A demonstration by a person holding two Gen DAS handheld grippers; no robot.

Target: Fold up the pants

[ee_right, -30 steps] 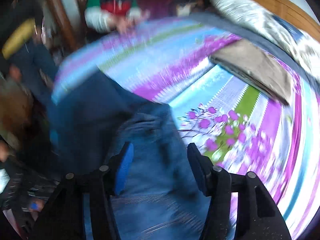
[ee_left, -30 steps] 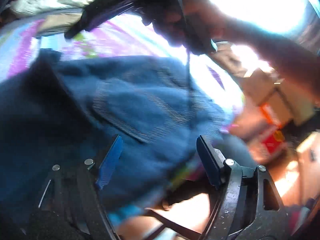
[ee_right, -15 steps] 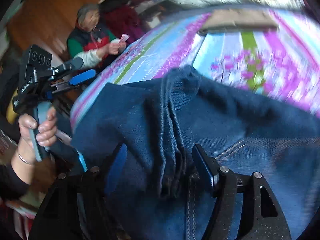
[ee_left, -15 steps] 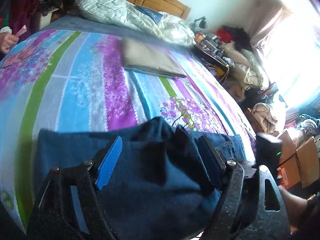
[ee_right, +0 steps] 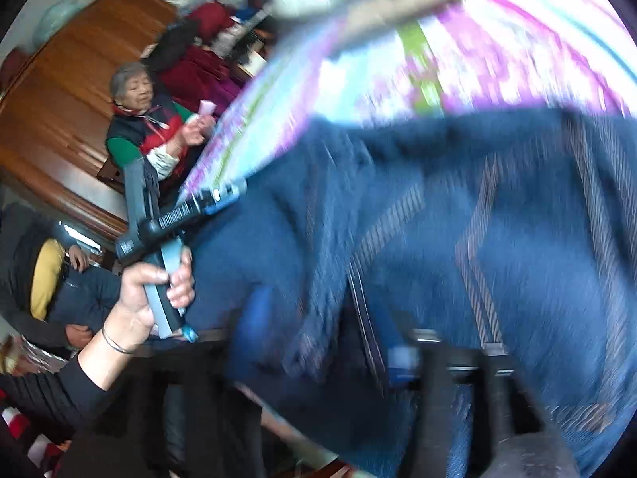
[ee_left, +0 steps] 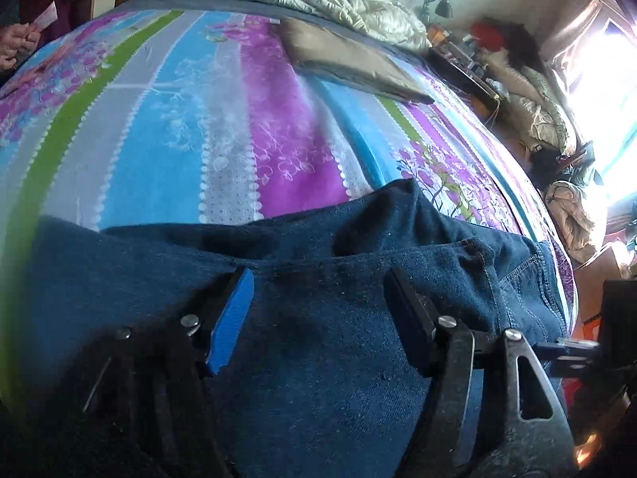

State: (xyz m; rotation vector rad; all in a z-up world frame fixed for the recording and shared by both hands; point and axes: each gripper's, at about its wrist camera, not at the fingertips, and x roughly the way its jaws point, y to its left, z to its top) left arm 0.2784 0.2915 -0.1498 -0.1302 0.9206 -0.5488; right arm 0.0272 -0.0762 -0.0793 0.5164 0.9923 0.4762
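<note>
While spread over the near edge of the striped bed, dark denim pants bunched into a ridge under the left tool, jaws apart, gripping nothing. Right tool blurred above the pants; spacing impossible to tell. Likely trouble: a pinch catching one layer only, dragging wrinkles into the fold, or slipping cloth off the bed's edge.
</note>
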